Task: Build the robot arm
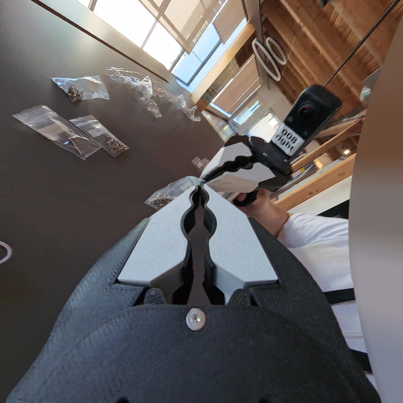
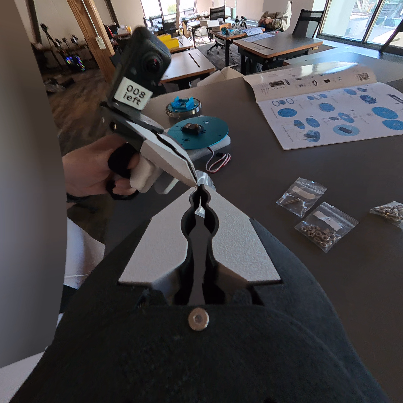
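My left gripper (image 1: 199,187) and my right gripper (image 2: 200,188) meet tip to tip above the dark table (image 1: 54,207). Both are shut on the same small clear plastic bag (image 1: 172,193), which holds small metal screws. The bag hangs to the left of the tips in the left wrist view. In the right wrist view only a bit of it (image 2: 205,178) shows behind the tips. The right gripper (image 1: 204,180) comes in from the upper right in the left wrist view. The left gripper (image 2: 194,184) comes in from the upper left in the right wrist view. A hand holds each.
More clear hardware bags lie on the table (image 1: 80,88) (image 1: 58,130) (image 2: 322,229) (image 2: 302,196), with crumpled clear wrap (image 1: 148,93). An open instruction booklet (image 2: 327,113), a blue disc (image 2: 209,122) on white foam, a metal ring with a blue part (image 2: 183,108) and a red-white wire (image 2: 218,163) lie farther off. Only a small space, under 4 cm, lies between the two pairs of fingers.
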A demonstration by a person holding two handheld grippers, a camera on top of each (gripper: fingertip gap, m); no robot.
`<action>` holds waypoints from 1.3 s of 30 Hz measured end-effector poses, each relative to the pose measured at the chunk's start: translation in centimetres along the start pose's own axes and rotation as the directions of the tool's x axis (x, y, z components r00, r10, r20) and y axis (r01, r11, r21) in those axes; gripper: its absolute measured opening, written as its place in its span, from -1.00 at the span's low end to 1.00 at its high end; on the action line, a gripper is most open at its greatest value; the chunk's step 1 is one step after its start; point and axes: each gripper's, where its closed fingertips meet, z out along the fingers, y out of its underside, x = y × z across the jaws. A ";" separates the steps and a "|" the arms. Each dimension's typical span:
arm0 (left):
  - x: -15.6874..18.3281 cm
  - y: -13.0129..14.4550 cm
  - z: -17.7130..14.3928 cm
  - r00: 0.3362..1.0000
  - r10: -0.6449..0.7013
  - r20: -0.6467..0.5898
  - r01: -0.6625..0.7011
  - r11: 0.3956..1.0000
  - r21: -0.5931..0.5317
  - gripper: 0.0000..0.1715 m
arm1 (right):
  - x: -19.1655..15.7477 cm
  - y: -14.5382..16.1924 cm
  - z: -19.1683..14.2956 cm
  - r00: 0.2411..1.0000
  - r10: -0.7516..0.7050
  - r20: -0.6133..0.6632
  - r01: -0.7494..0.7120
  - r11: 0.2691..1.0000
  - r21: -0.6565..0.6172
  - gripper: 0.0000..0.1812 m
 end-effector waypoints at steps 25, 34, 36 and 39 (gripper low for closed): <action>-2.5 2.0 1.5 0.929 0.272 0.252 -0.204 0.942 -0.266 -1.00 | 2.1 3.8 0.8 0.997 -0.044 -0.059 0.030 0.974 -0.224 -0.93; -2.4 2.2 1.5 0.894 0.328 0.305 -0.216 0.912 -0.348 -1.00 | 2.7 3.4 -0.2 0.993 -0.032 -0.113 0.006 0.976 -0.219 -1.00; -2.1 2.0 1.9 0.900 0.330 0.286 -0.230 0.915 -0.332 -1.00 | 2.5 3.3 -0.2 0.993 -0.039 -0.113 0.014 0.976 -0.218 -1.00; -1.3 1.8 2.2 0.887 0.405 0.223 -0.328 0.891 -0.314 -0.98 | 2.3 2.7 -0.6 0.996 0.003 -0.094 -0.021 0.981 -0.191 -1.00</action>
